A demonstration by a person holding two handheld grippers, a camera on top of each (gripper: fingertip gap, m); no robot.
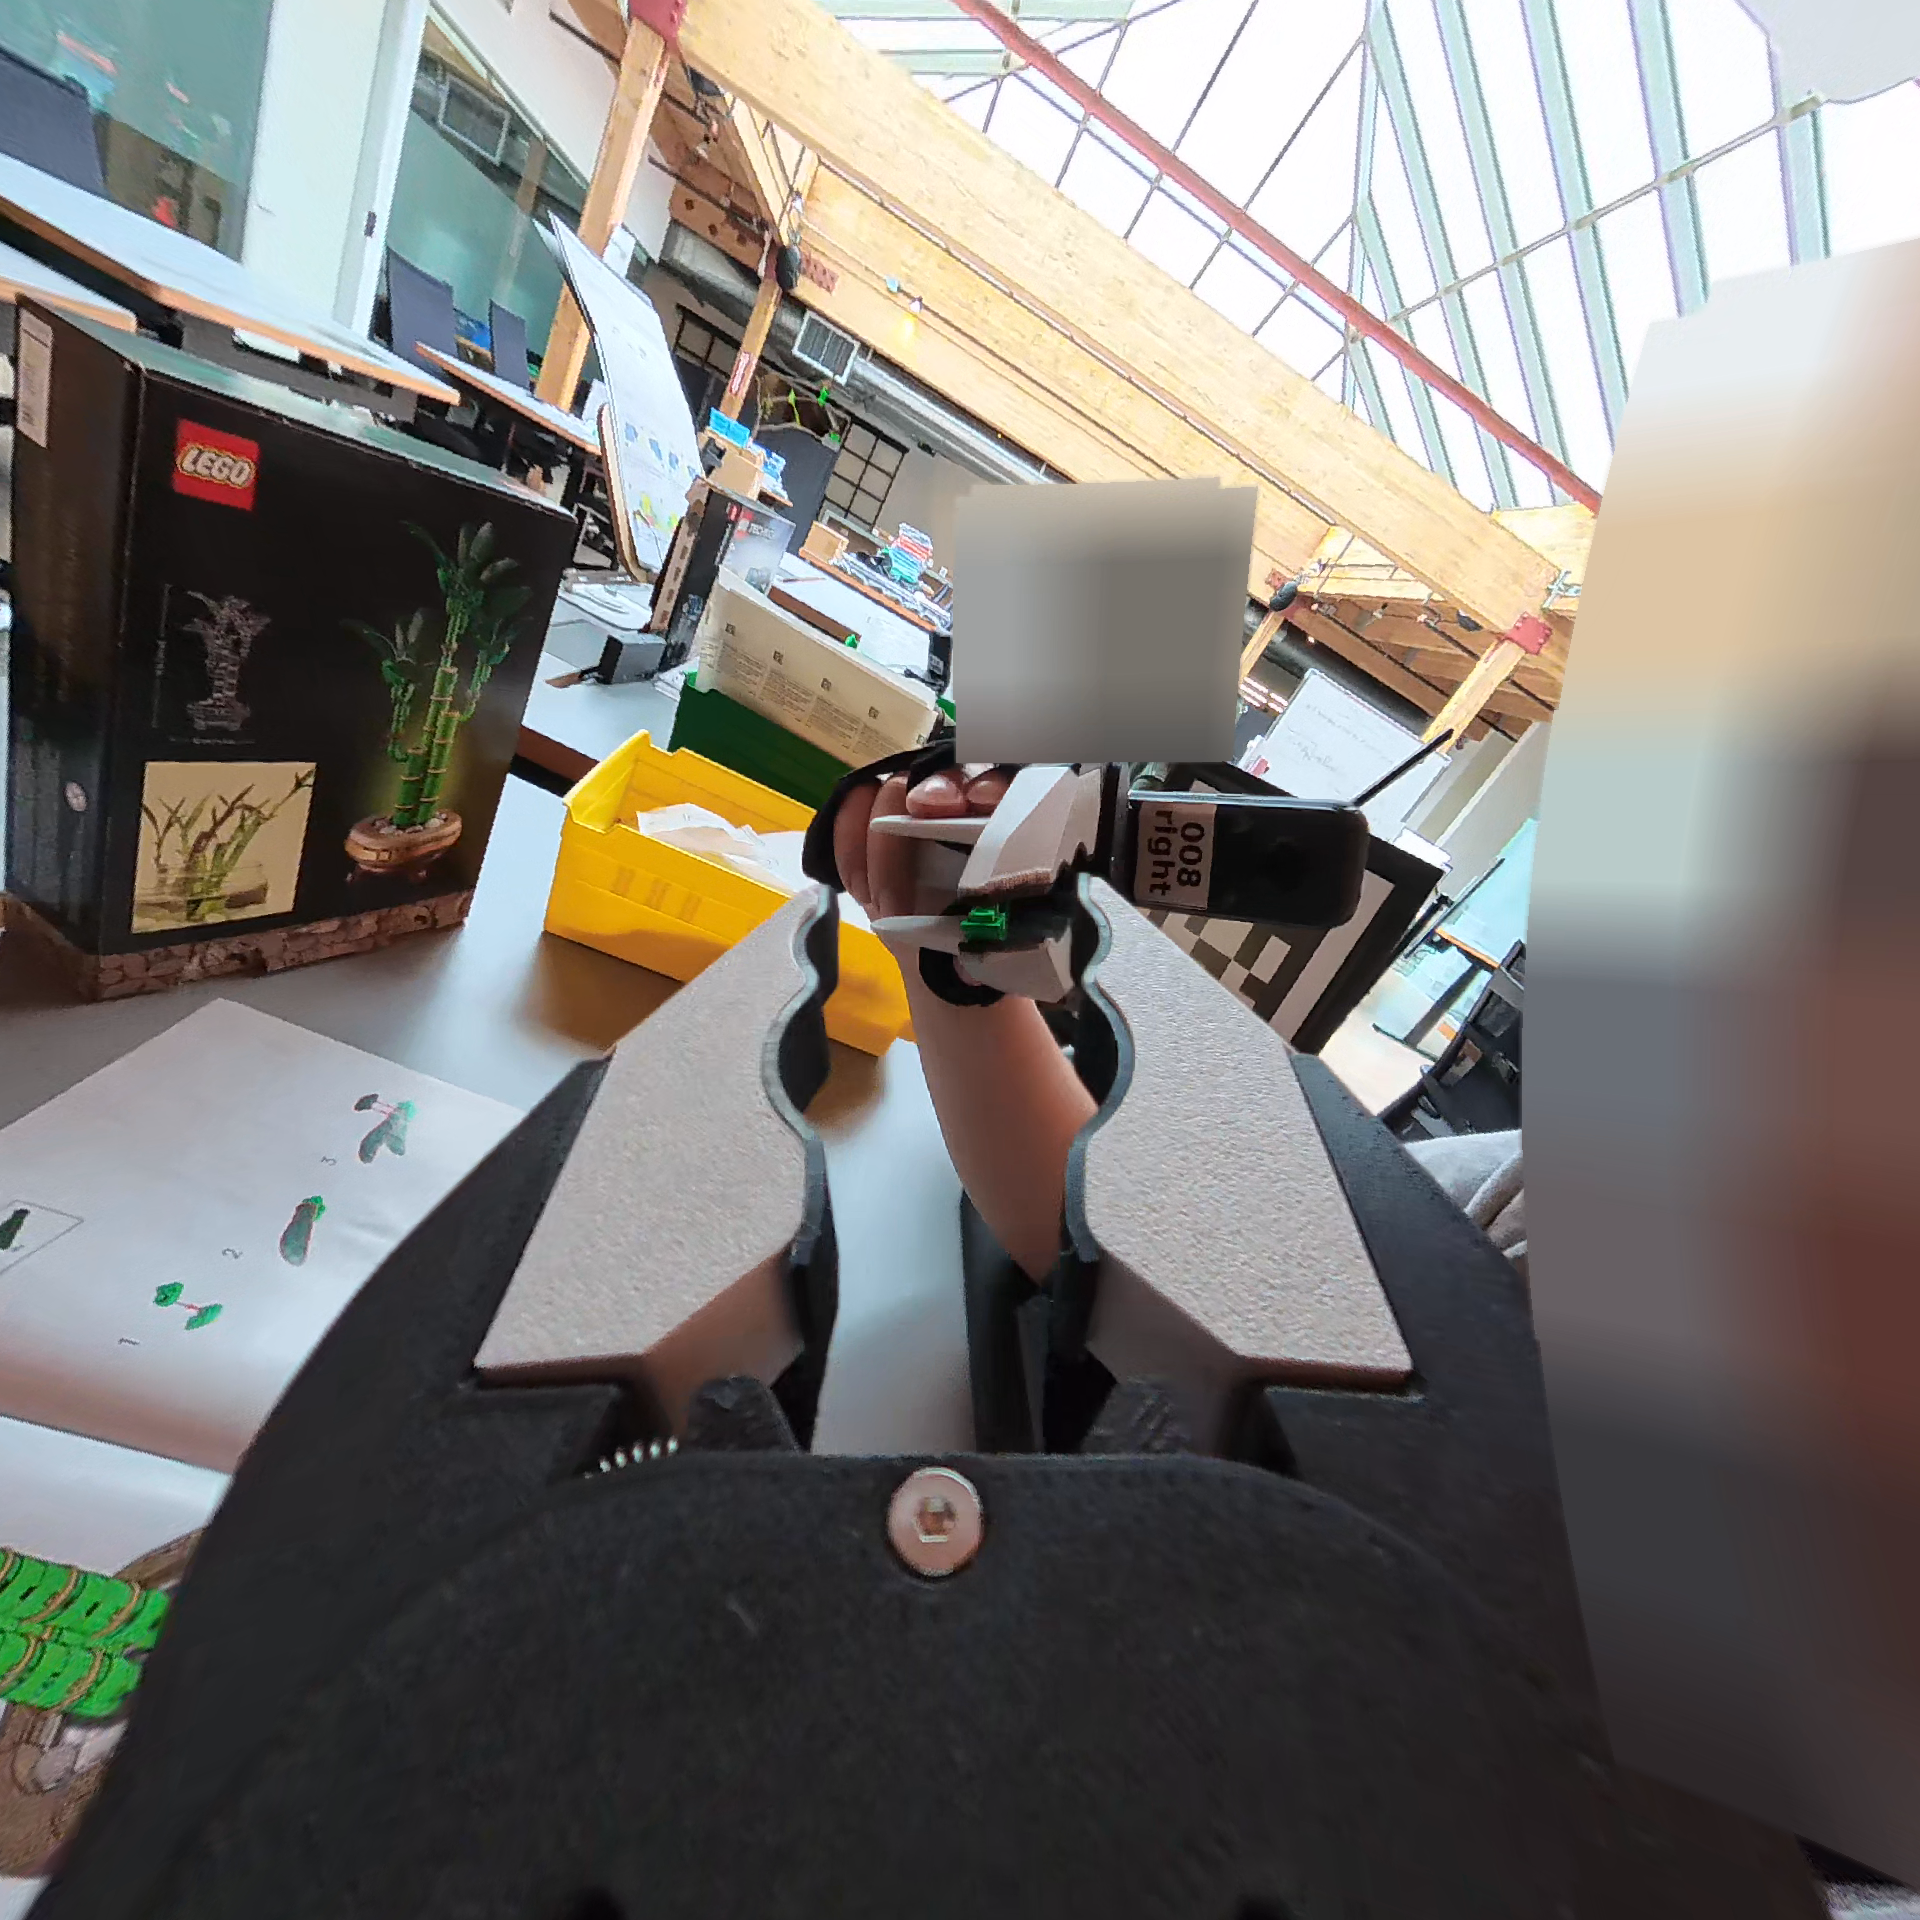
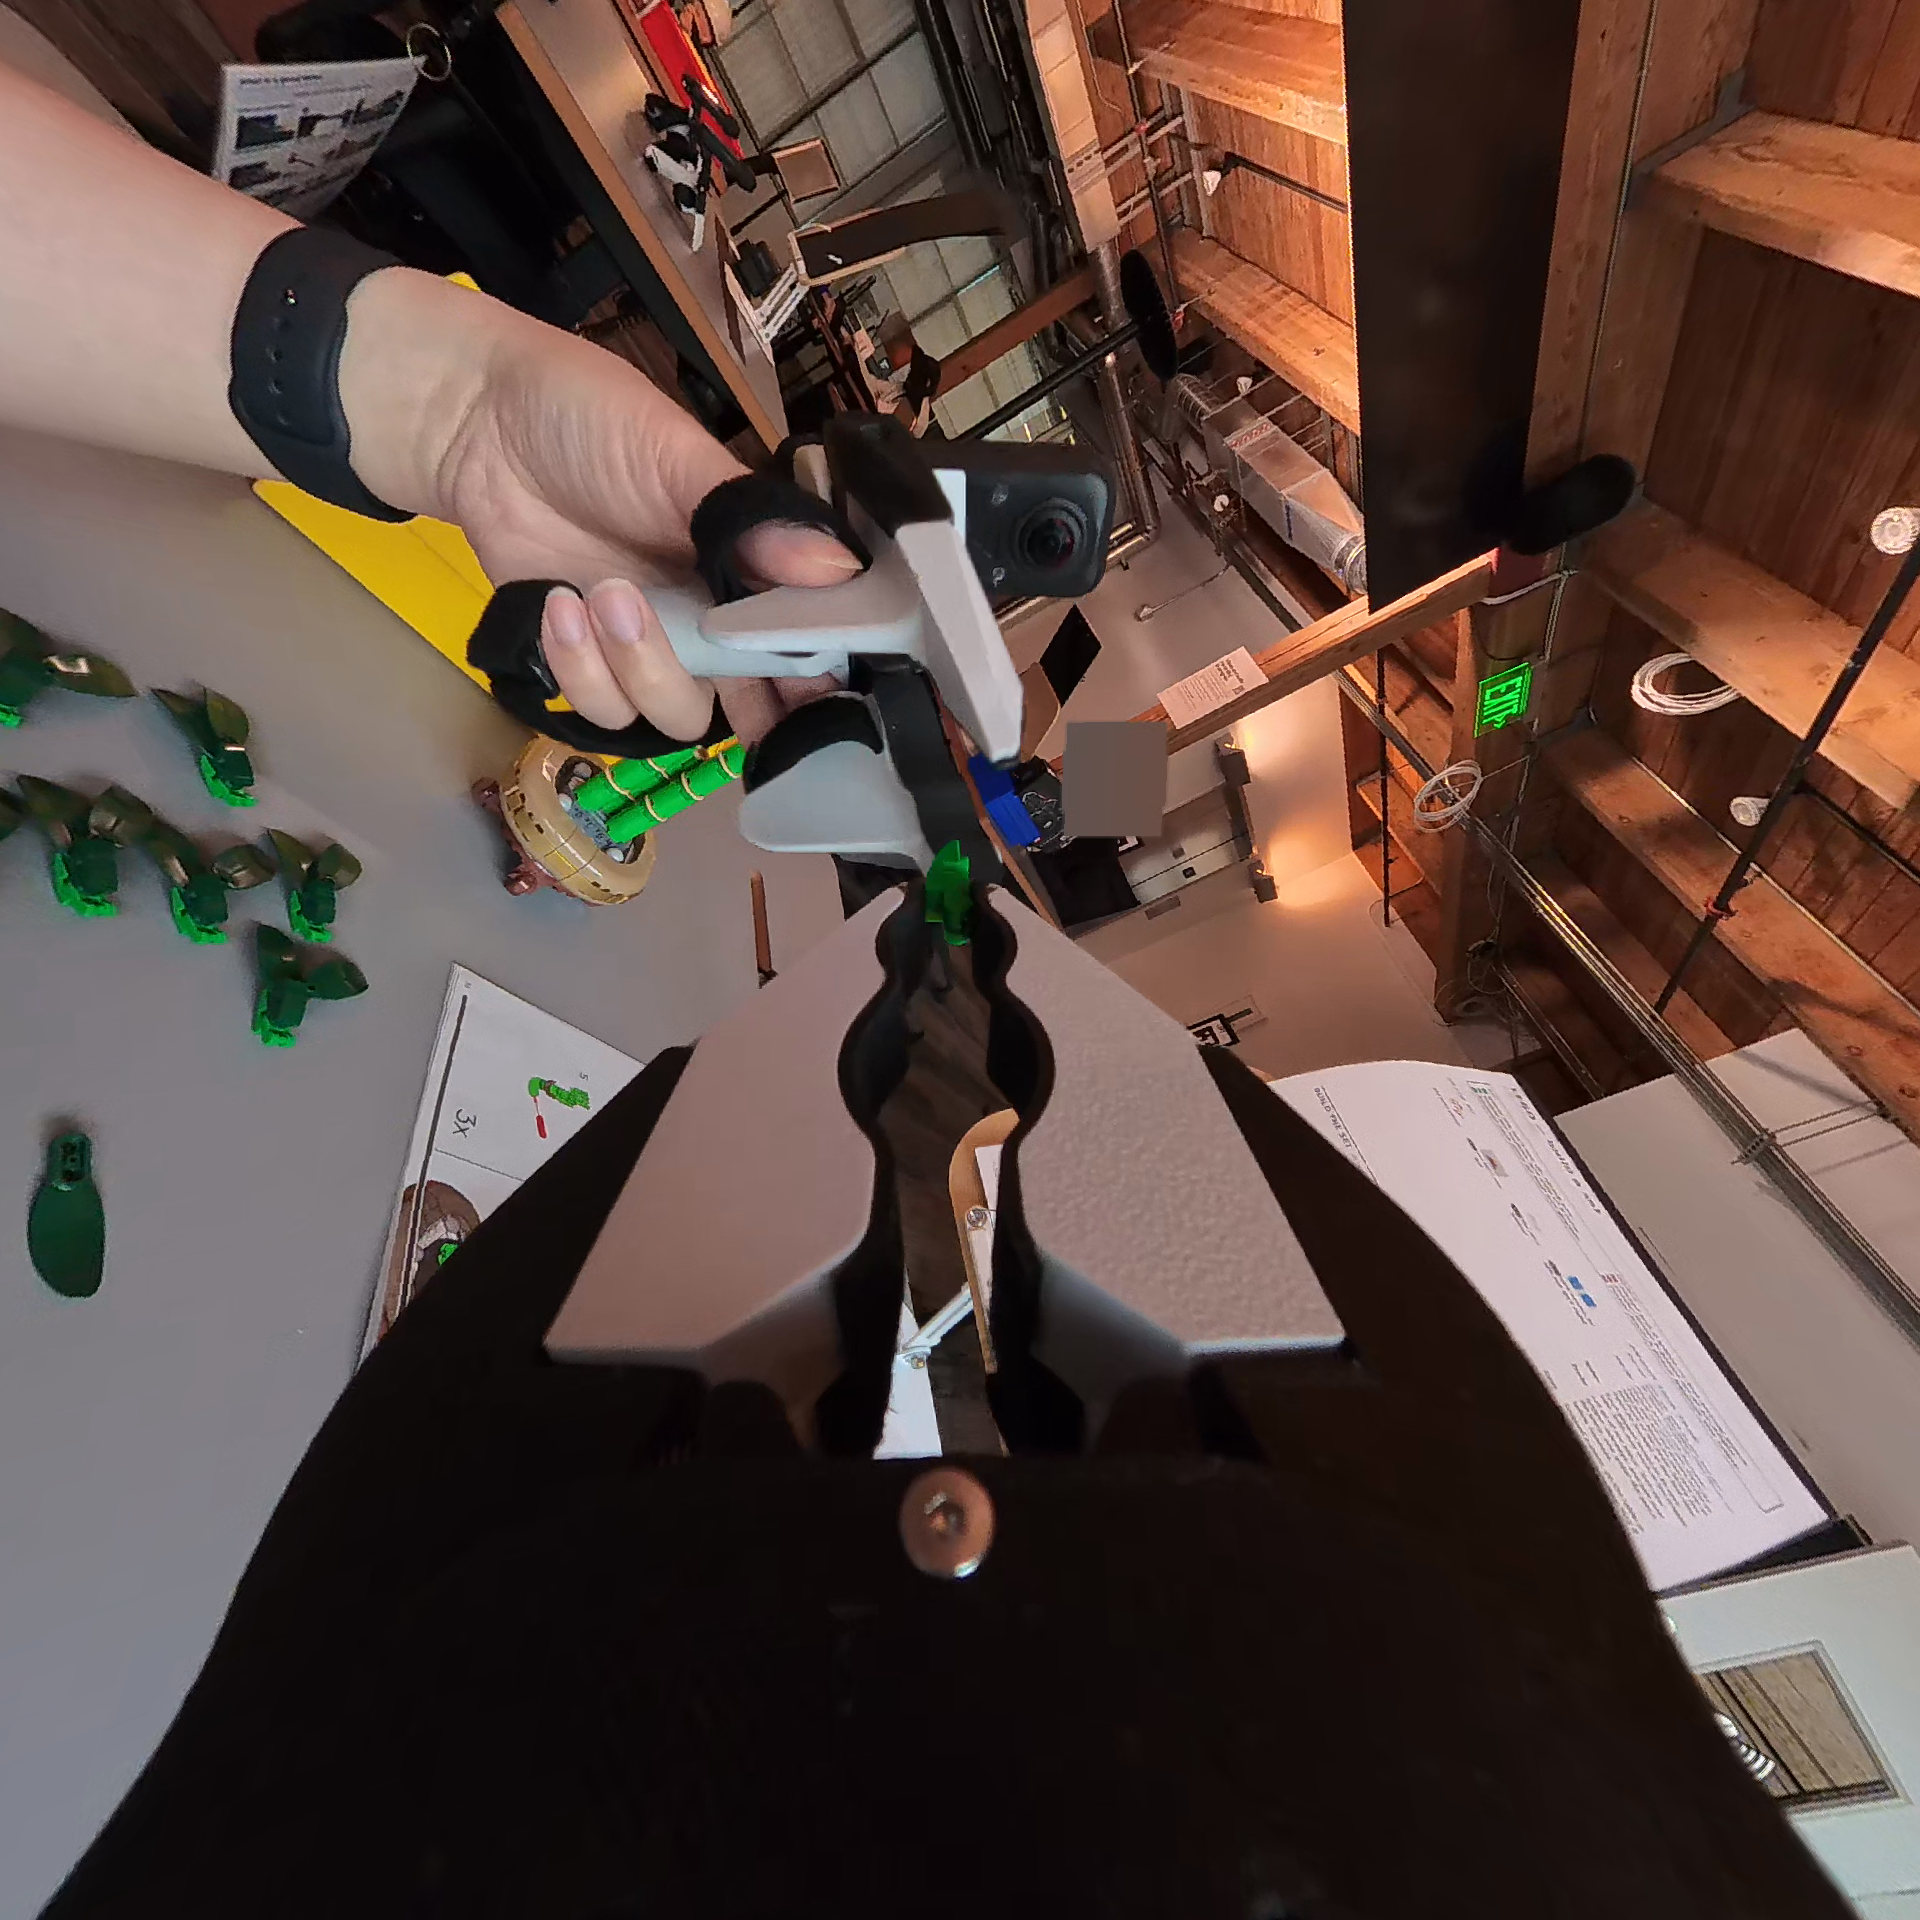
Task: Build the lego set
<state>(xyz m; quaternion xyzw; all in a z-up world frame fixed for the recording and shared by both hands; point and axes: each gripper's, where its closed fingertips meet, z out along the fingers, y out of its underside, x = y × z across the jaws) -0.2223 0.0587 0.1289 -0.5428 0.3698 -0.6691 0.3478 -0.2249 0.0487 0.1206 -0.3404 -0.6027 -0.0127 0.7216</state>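
My right gripper (image 2: 948, 904) is shut on a small bright green Lego piece (image 2: 948, 878) at its tips, held up in the air. In the left wrist view the same piece (image 1: 982, 923) sits at the right gripper's (image 1: 987, 935) tip. My left gripper (image 1: 956, 914) is open and empty, and faces the right one tip to tip. The green piece lies in line with its gap; I cannot tell whether it is between the fingers. A hand holds the left gripper (image 2: 935, 779). The bamboo model (image 2: 582, 821) lies on its side on the grey table.
Several green leaf assemblies (image 2: 197, 883) and one dark leaf (image 2: 65, 1216) lie on the table. The instruction booklet (image 1: 208, 1195) lies open. A yellow bin (image 1: 665, 873) and the black set box (image 1: 270, 665) stand behind it. Part of the bamboo model (image 1: 62, 1652) shows at lower left. The tips of both grippers are at nearly the same place. Left tips and right tips are each some 25 centimeters from the dark leaf (image 2: 65, 1216).
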